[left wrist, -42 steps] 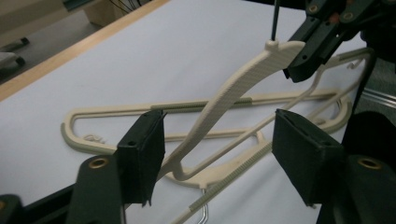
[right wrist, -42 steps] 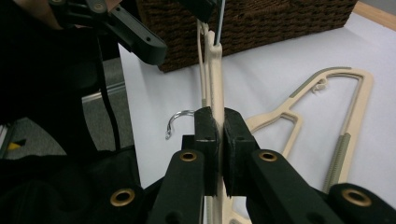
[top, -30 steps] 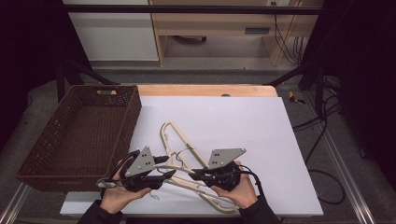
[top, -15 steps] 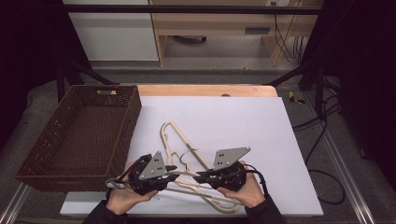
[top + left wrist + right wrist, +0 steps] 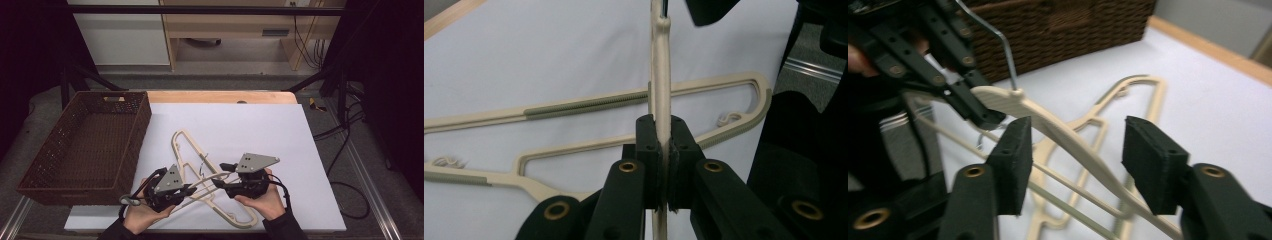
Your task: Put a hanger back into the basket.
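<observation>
A cream plastic hanger [image 5: 209,183] with a metal hook [image 5: 998,45] is lifted between both grippers near the table's front edge. My left gripper [image 5: 192,190] has just been closing and is shut on one arm of the hanger [image 5: 660,75], its pads pressed flat against it. My right gripper [image 5: 223,178] has just been opening. The hanger [image 5: 1058,130] passes between its pads [image 5: 1015,150], and the far pad stands clear of it. A second cream hanger [image 5: 182,145] lies flat on the white table [image 5: 260,130], partly under the held one.
A brown wicker basket [image 5: 95,140] stands at the left of the table, close behind the left gripper [image 5: 963,100]. Another cream hanger arm [image 5: 240,216] lies by the front edge. A wooden strip [image 5: 220,96] borders the table's far side.
The left gripper's jaws closed onto the hanger's arm. The right gripper's jaws, shut on the hanger before, have spread apart. Both hands stayed nearly in place.
</observation>
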A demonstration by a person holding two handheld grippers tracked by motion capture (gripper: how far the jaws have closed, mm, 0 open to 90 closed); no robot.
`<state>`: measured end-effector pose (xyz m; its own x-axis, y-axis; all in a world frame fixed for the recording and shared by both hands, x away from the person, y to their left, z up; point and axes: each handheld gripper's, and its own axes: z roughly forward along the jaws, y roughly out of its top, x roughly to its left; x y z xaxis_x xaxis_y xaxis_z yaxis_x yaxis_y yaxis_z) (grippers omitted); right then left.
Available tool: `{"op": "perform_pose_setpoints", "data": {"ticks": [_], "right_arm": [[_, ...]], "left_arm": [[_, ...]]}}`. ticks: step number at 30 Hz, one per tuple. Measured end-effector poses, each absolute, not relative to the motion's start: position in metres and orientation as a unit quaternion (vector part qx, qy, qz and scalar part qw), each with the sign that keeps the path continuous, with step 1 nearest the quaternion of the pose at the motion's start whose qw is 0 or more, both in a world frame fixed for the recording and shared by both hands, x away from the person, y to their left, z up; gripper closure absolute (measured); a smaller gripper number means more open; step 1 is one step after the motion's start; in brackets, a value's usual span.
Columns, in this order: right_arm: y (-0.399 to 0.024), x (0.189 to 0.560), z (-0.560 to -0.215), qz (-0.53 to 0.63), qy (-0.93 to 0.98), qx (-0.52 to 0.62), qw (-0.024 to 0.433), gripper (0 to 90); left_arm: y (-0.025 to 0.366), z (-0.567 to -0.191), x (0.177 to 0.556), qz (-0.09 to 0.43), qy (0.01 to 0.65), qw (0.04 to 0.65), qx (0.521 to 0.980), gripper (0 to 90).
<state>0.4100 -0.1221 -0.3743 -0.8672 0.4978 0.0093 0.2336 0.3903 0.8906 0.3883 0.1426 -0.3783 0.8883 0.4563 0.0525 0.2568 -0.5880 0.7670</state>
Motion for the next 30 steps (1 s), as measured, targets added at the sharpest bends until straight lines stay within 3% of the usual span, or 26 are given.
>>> {"op": "perform_pose_setpoints", "data": {"ticks": [9, 18, 30], "right_arm": [[-0.169, 0.411, -0.367, 0.544, 0.768, 0.285, 0.181, 27.3], [-0.207, 0.406, -0.356, 0.56, 0.728, 0.325, 0.226, 11.5], [-0.232, 0.405, -0.36, 0.558, 0.707, 0.36, 0.245, 7.4]], "left_arm": [[0.158, -0.357, 0.385, 0.131, 0.221, 0.437, 0.862, 86.1], [0.179, -0.296, 0.395, 0.159, 0.241, 0.461, 0.839, 86.1], [0.22, -0.249, 0.423, 0.172, 0.252, 0.466, 0.831, 86.1]]}}
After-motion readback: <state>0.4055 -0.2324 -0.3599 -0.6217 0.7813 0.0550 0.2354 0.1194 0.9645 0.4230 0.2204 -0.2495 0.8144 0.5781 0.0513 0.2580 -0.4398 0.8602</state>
